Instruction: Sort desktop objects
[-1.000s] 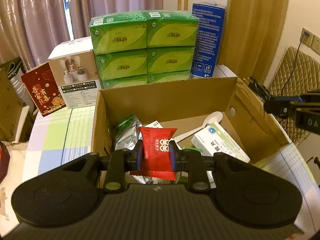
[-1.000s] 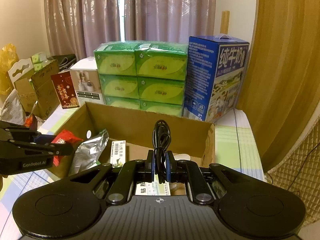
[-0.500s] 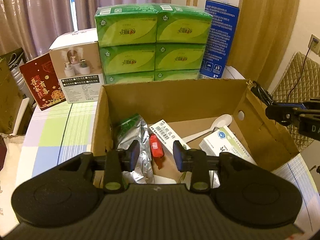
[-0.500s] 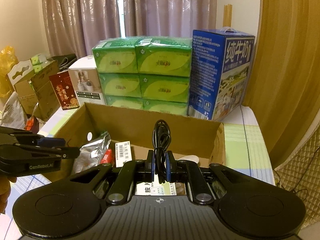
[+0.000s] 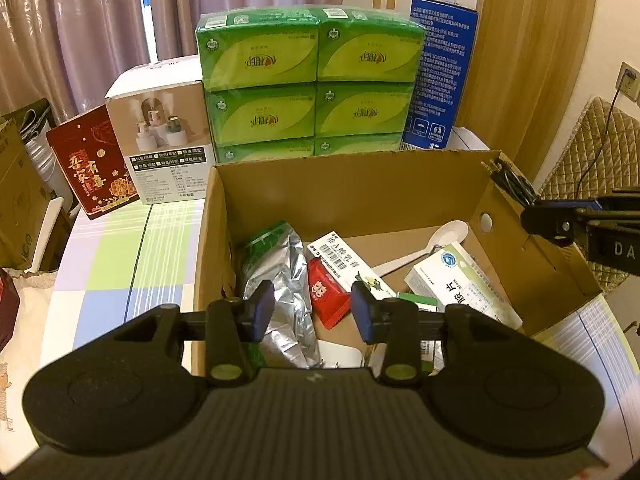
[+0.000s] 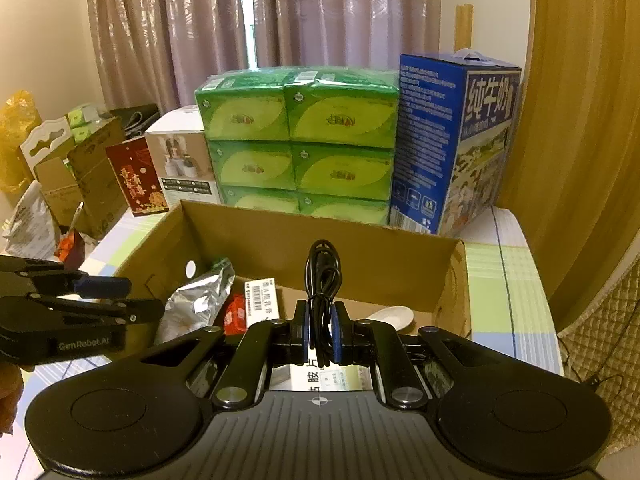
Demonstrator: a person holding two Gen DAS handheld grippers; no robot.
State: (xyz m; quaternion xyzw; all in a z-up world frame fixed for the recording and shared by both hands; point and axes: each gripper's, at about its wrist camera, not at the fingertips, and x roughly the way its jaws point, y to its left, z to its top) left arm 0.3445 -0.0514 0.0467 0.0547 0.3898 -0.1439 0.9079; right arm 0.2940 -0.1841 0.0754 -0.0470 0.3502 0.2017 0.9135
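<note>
Red packet lies in box, below opening fingers.

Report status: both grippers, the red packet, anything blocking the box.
Left gripper opening, nothing between the pads. Red packet lies in cardboard box. Right gripper shut on black cable above box. Nothing in the way.

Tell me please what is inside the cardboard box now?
Inside the cardboard box lie a silver foil bag, a red packet, a barcoded white carton, a white spoon and a medicine box. The left claw hides the near floor.
</note>
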